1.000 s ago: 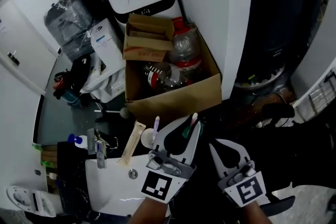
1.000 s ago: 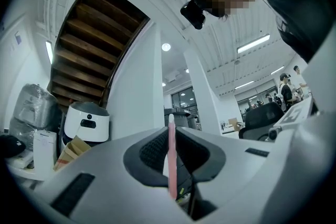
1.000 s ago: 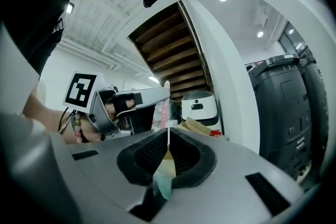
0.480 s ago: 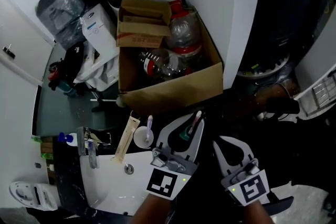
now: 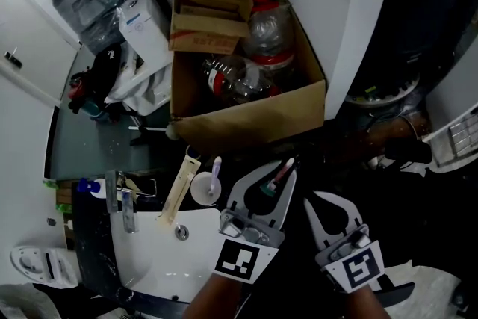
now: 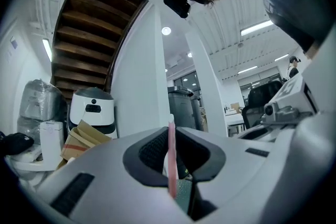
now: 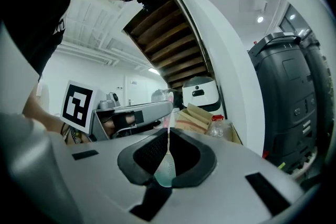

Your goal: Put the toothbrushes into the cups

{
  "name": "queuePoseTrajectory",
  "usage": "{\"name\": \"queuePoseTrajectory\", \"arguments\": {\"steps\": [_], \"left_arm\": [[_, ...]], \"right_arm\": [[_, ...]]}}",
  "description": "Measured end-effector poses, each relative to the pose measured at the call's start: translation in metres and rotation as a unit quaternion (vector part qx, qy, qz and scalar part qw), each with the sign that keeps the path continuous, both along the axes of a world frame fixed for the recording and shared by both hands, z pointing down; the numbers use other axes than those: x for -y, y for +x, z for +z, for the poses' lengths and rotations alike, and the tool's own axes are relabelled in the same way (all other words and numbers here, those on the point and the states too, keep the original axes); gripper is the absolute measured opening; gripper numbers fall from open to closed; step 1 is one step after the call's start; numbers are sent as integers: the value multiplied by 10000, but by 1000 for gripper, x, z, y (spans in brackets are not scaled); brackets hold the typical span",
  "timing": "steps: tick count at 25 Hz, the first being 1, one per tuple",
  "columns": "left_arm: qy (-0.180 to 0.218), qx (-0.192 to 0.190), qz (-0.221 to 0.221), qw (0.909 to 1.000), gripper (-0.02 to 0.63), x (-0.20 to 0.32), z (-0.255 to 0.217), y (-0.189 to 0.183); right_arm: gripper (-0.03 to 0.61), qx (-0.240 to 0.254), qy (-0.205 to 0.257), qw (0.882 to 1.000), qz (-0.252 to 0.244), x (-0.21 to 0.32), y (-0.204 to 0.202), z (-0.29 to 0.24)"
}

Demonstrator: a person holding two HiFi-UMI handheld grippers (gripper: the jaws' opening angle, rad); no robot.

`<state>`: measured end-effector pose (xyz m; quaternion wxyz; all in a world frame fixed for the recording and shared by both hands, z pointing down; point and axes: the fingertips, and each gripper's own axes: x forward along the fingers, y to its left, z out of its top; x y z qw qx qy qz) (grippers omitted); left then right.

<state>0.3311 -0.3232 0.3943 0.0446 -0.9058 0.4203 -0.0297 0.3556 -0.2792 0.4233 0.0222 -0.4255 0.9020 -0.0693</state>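
We hold the left gripper (image 5: 287, 169) just to the right of the white cup (image 5: 202, 190), its jaws pinched on a pink toothbrush (image 5: 281, 174). In the left gripper view the pink handle (image 6: 171, 155) stands upright in the narrow seam between the two dark pads. The brush is outside the cup, clear of its rim. A purple toothbrush (image 5: 216, 168) already leans inside the cup, head up. Our right gripper (image 5: 310, 202) sits farther right of the cup, beyond the left one. Its jaws are pressed together, and in its own view (image 7: 168, 149) we see only a thin slit between them. The cup stands at the upper edge of the white sink (image 5: 157, 265). The faucet (image 5: 119, 199) is to the cup's left, and the cardboard box (image 5: 254, 119) of plastic bottles lies beyond it.
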Motion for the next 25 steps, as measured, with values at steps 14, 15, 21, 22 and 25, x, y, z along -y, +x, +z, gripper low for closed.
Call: {"name": "queuePoseTrajectory", "arguments": {"steps": [14, 15, 21, 22, 25], "left_arm": [[-128, 444, -2, 9989, 49, -16, 24, -12], [-129, 381, -65, 9992, 49, -17, 24, -14], [-149, 425, -66, 9990, 49, -25, 27, -18], [-136, 508, -25, 9986, 49, -27, 28, -18], [-145, 525, -21, 9985, 48, -33, 30, -19]], "right_arm": [[35, -79, -53, 9999, -40, -4, -4, 6], [35, -91, -43, 9999, -28, -5, -4, 6], [35, -87, -43, 9999, -25, -8, -6, 4], [35, -88, -31, 10000, -32, -9, -6, 3], [35, -95, 2, 10000, -8, -11, -5, 1]]}}
